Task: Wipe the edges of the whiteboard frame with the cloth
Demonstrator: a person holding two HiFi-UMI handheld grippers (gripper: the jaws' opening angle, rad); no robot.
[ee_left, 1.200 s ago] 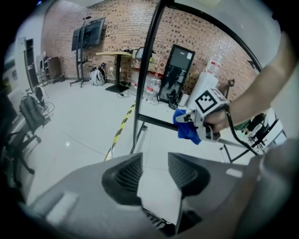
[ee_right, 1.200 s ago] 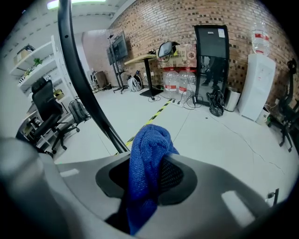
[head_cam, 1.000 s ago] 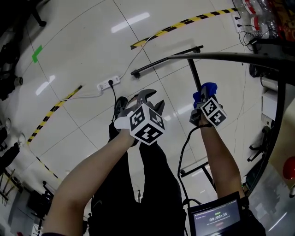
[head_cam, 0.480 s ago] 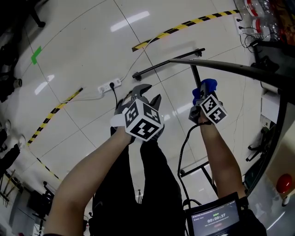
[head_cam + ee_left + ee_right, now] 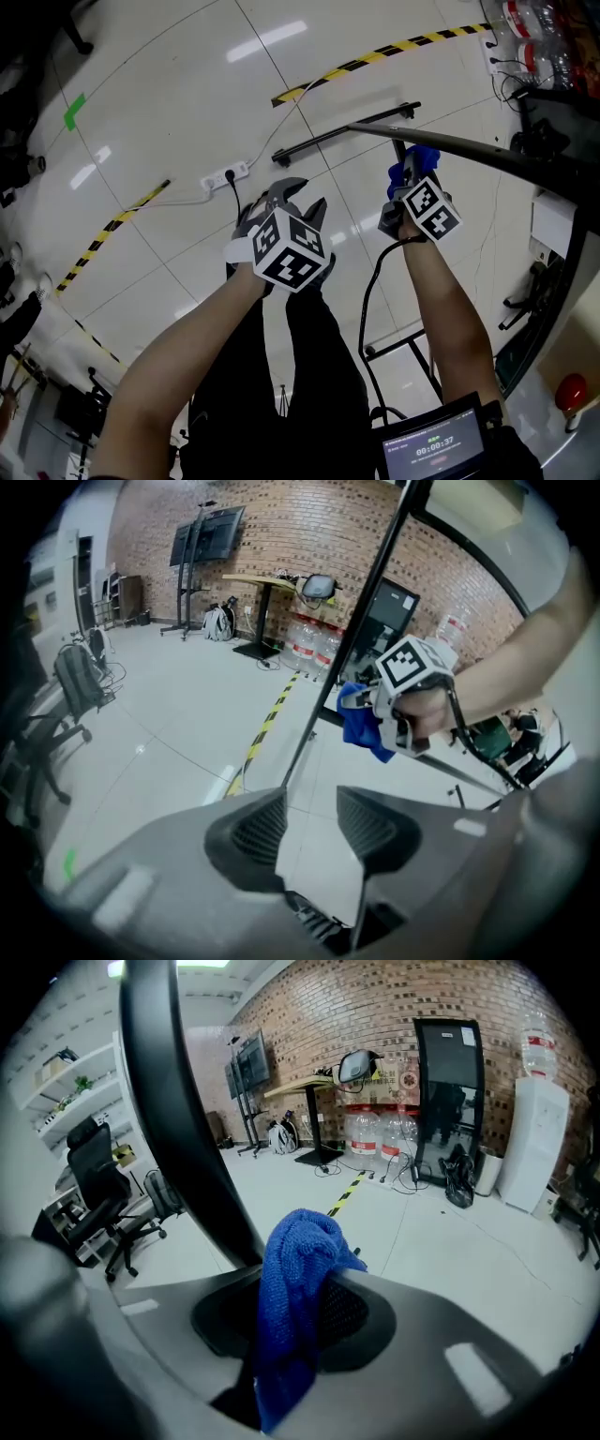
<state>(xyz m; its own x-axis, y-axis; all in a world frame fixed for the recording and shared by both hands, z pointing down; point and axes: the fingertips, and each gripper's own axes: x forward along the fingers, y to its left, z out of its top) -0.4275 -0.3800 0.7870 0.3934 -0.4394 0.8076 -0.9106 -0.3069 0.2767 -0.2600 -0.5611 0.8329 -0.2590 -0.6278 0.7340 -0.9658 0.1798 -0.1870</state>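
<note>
While the right gripper (image 5: pixel 302 1283) clamps a blue cloth (image 5: pixel 295 1241) between its jaws, the fabric bunches above the pads and hangs in a fold below them. From the head view, the cloth (image 5: pixel 419 157) sits just beside the dark whiteboard frame (image 5: pixel 487 150), which runs as a slanted bar from the middle of the scene to the right. I cannot tell whether the cloth actually presses on the edge. The left gripper view shows the same frame (image 5: pixel 372 583) as a thin dark bar, with the cloth (image 5: pixel 361 728) immediately to its right.

The left gripper (image 5: pixel 302 199) hangs to the left of the right one, apart from the frame. Its jaws stand a moderate gap apart, with only the pale tiled floor (image 5: pixel 169 94) showing between them. Farther off on that floor lie a white power strip (image 5: pixel 223 172) and a line of yellow-black tape (image 5: pixel 375 45). Nearest the person, at the lower right, a small screen (image 5: pixel 433 442) glows.
</note>
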